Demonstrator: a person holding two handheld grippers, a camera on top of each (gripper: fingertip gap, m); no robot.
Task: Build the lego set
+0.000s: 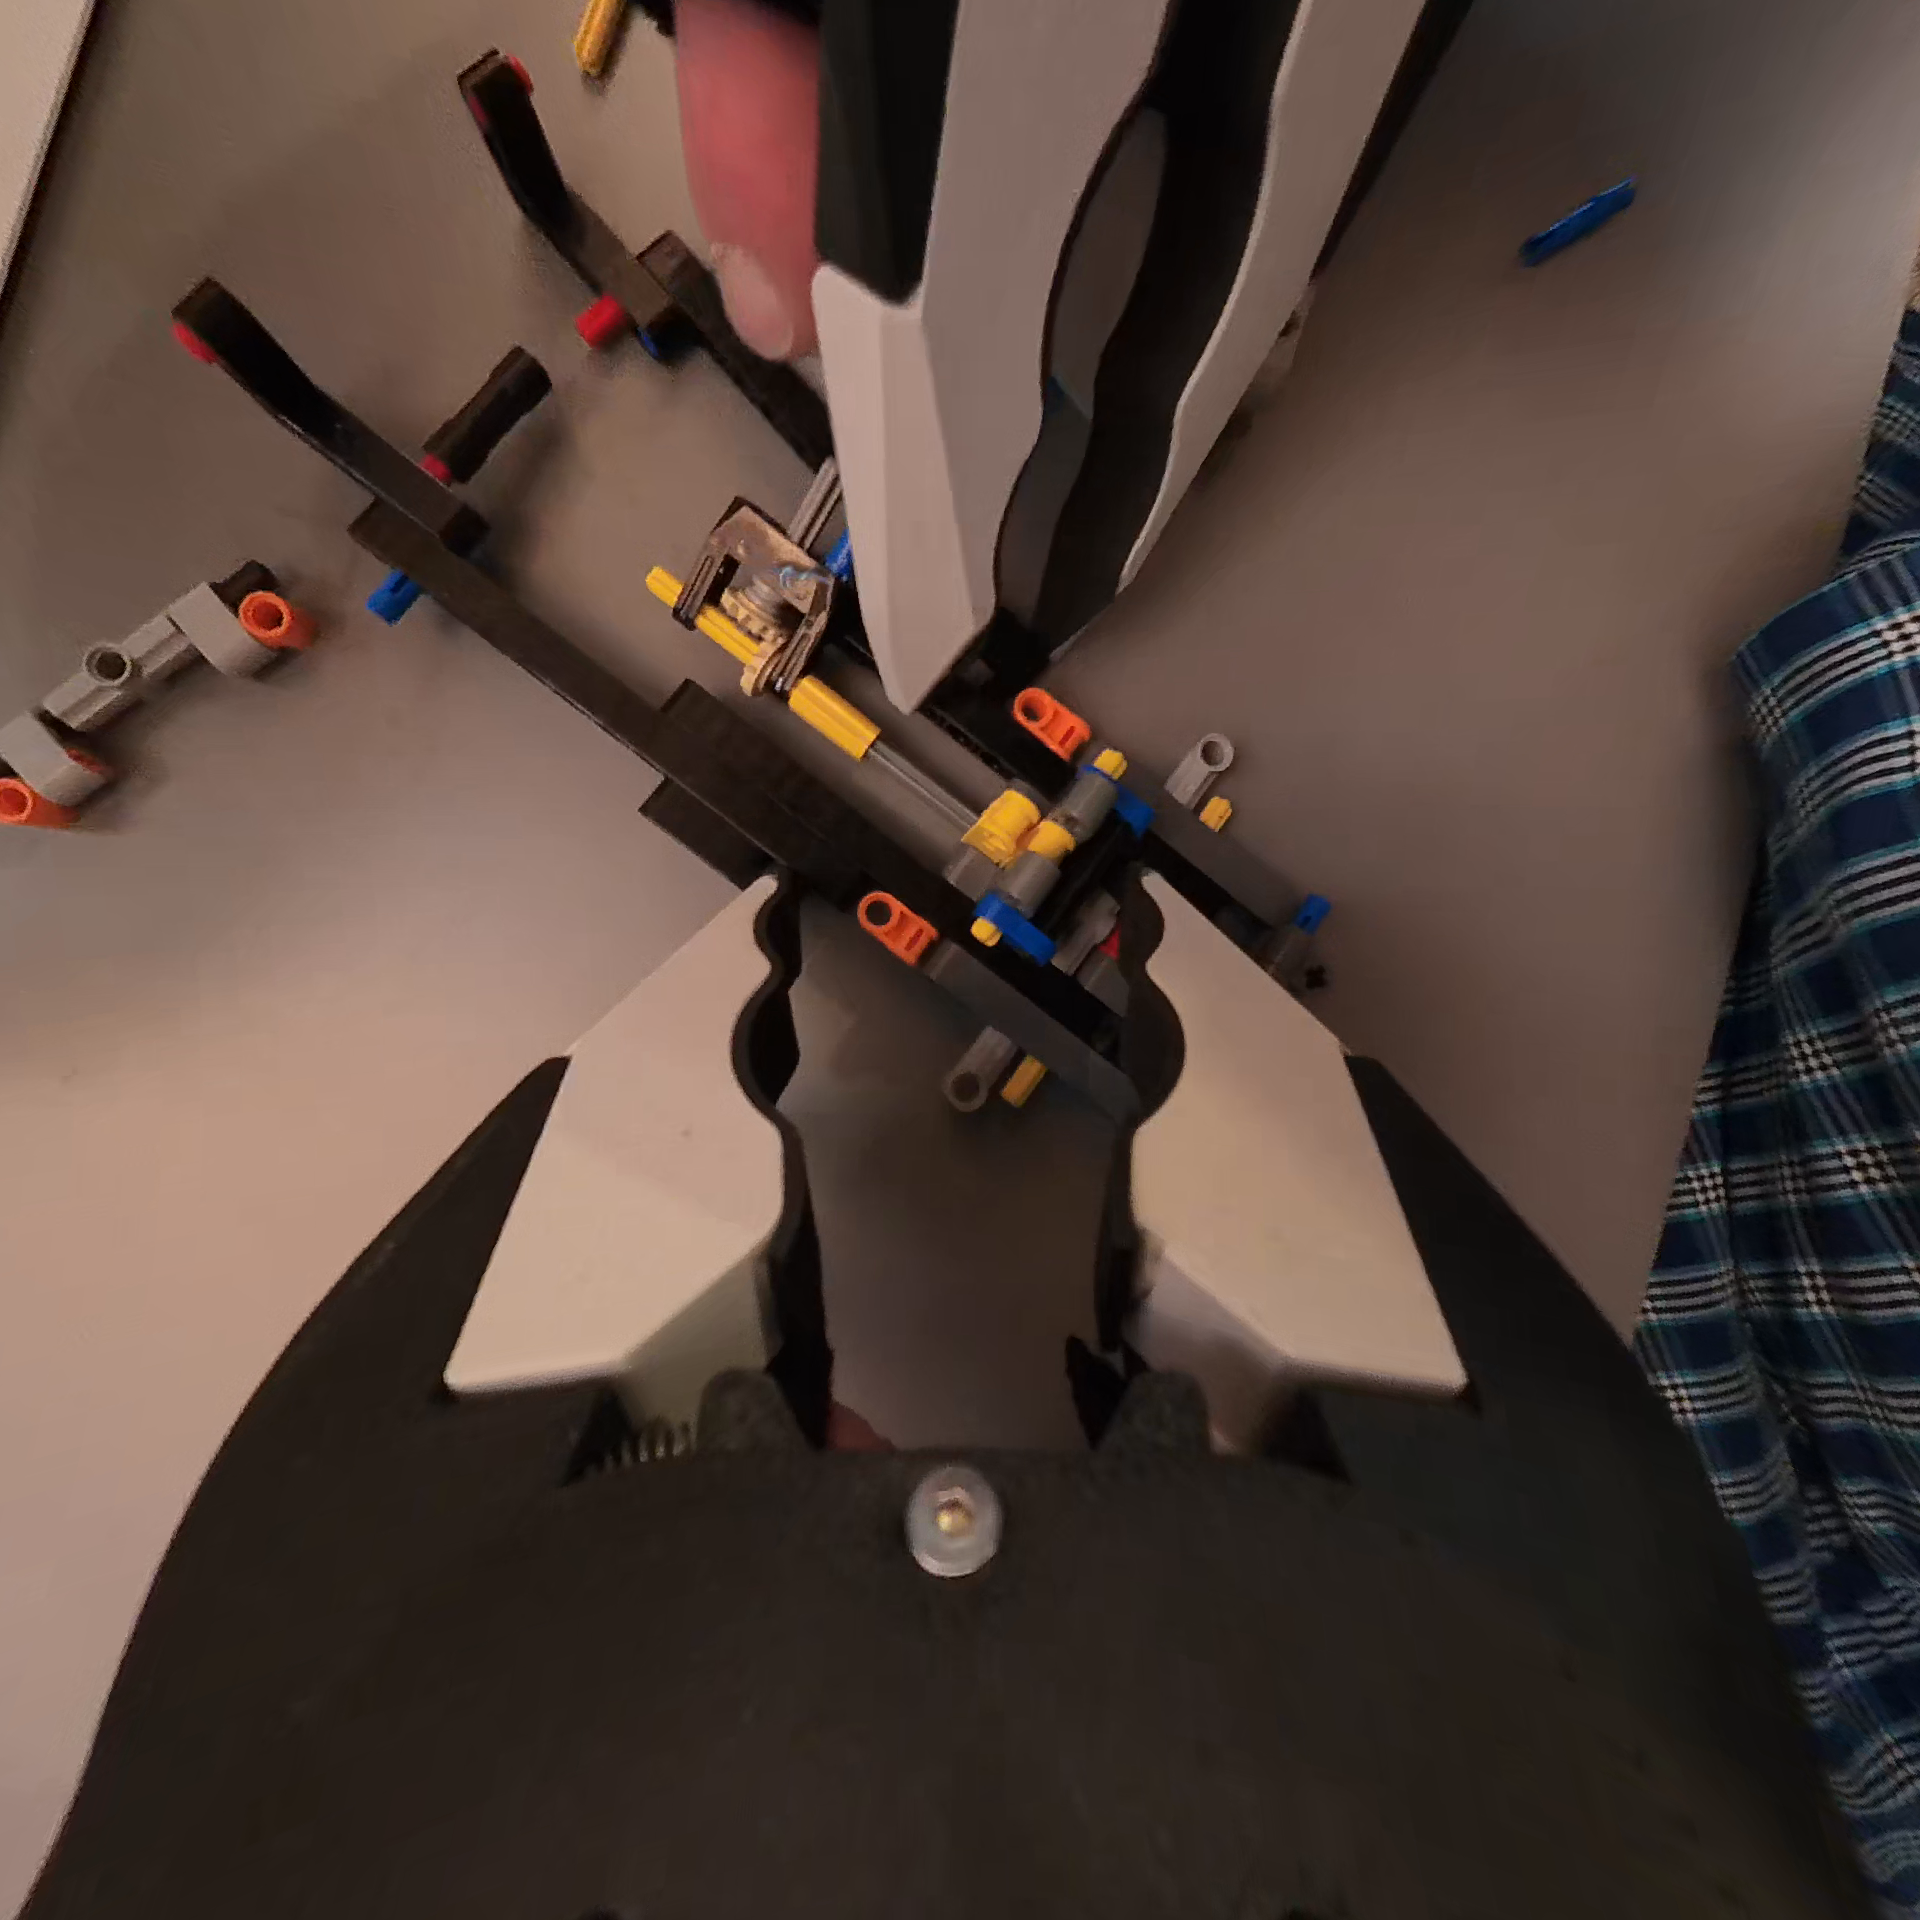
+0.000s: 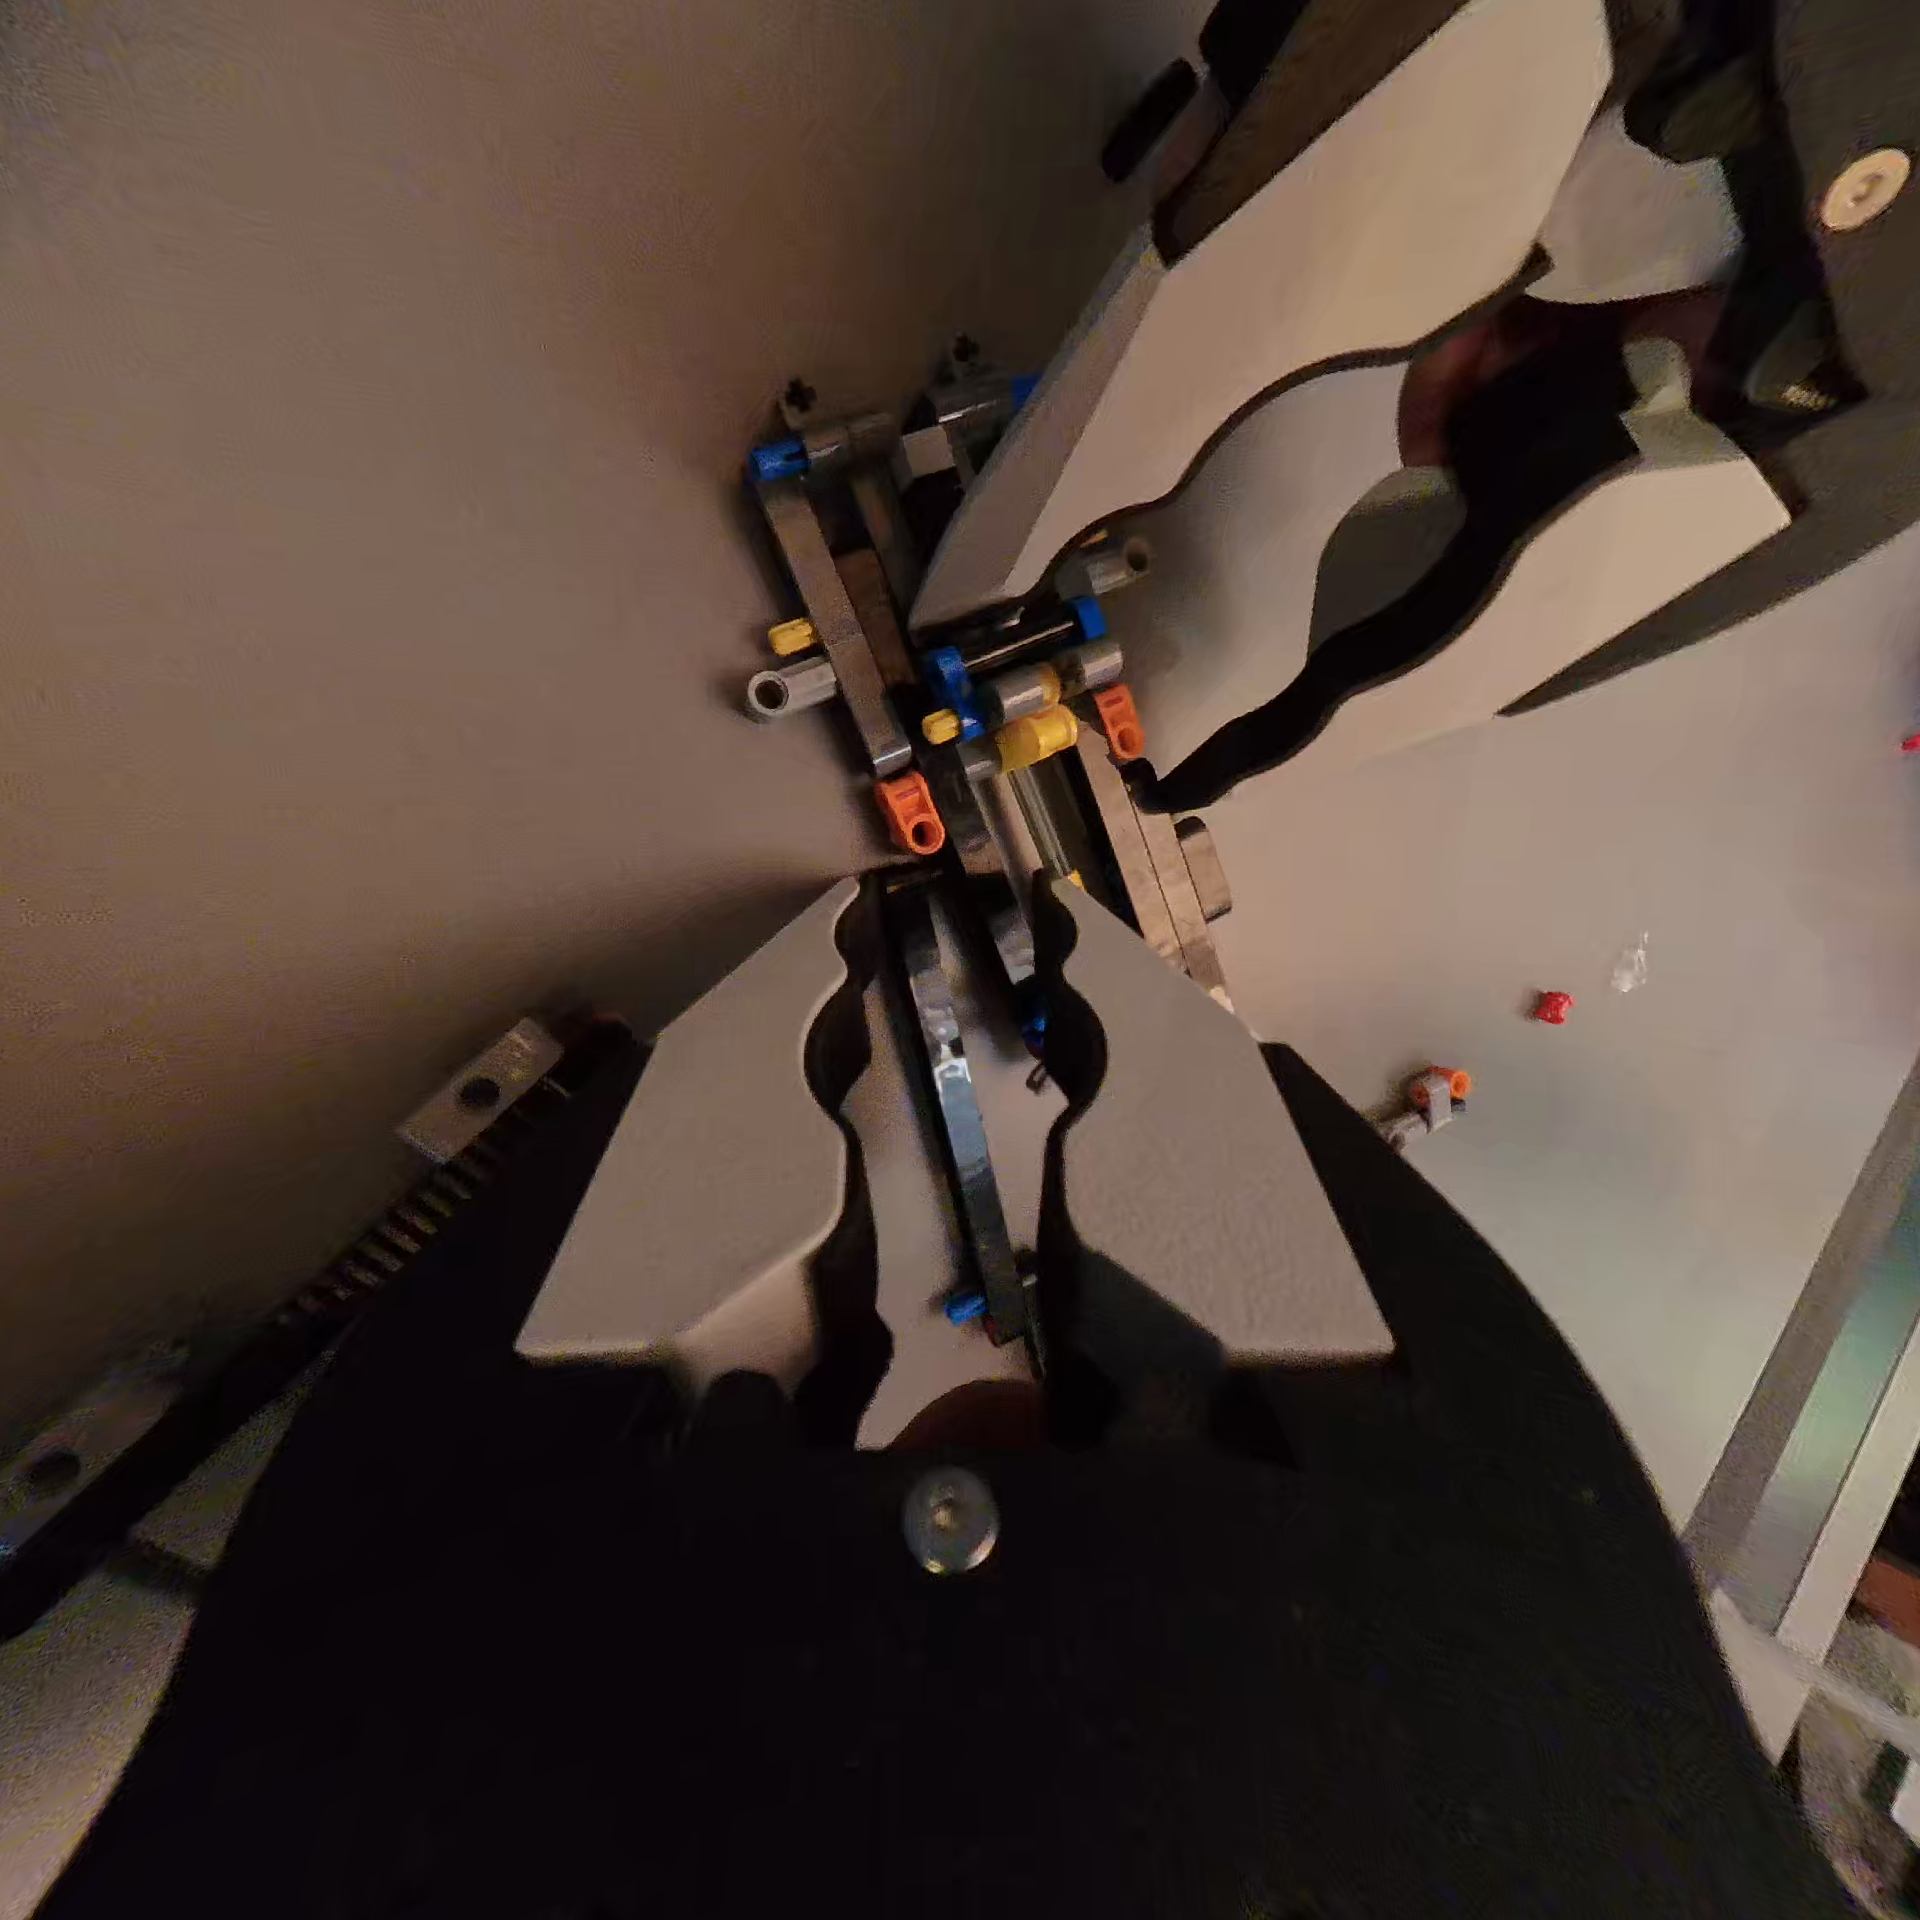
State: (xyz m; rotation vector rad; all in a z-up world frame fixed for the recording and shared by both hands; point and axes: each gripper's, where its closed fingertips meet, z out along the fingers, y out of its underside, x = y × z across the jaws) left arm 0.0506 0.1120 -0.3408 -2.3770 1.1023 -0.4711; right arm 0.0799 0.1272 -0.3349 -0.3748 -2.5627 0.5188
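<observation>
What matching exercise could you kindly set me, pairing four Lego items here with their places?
Items:
1. blue pin
2. yellow pin
3. grey-orange connector chain
4. black frame

Places, in the left wrist view:
A. far left on the table
B. between the left gripper and the right gripper
C. top edge
D. upper right, lying alone

Pairs: 1-D; 2-C; 3-A; 4-B.

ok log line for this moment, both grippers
left gripper: shut on black and grey lego frame | right gripper: shut on same frame | loose blue pin: on table
</observation>
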